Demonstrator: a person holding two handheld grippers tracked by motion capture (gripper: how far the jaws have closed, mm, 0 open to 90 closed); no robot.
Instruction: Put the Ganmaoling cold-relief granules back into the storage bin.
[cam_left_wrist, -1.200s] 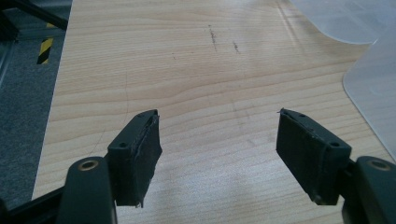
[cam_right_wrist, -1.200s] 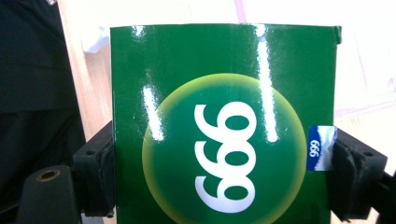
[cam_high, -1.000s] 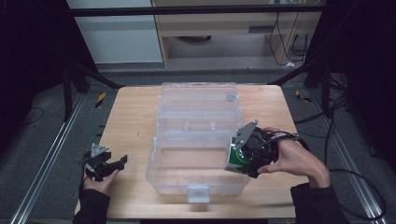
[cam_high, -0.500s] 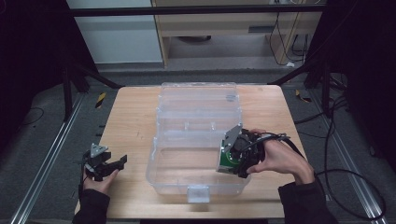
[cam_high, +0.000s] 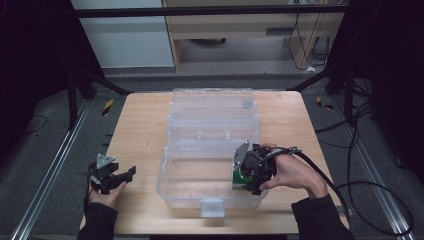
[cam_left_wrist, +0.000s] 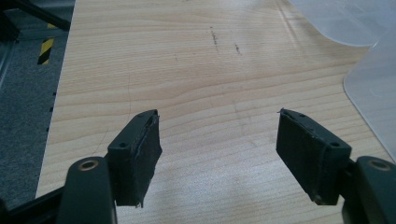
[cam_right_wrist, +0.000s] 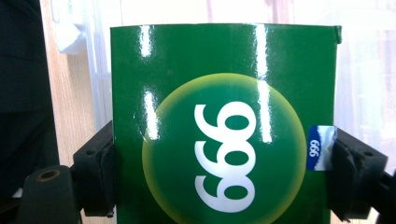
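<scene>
While my left gripper (cam_high: 116, 176) idles with jaws spread wide over the pale wood-grain worktop (cam_high: 136, 135), my right gripper (cam_high: 248, 172) clamps a glossy green rectangular box (cam_right_wrist: 224, 126) by its sides, inside the clear plastic bin (cam_high: 210, 150).

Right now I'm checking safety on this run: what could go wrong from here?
The right gripper pinches the glossy green cardboard box only by its side edges, so it could slip or buckle. It hangs close to the right wall of the clear plastic storage bin, so a corner might catch there. The left gripper sits open, unable to steady the bin.
</scene>
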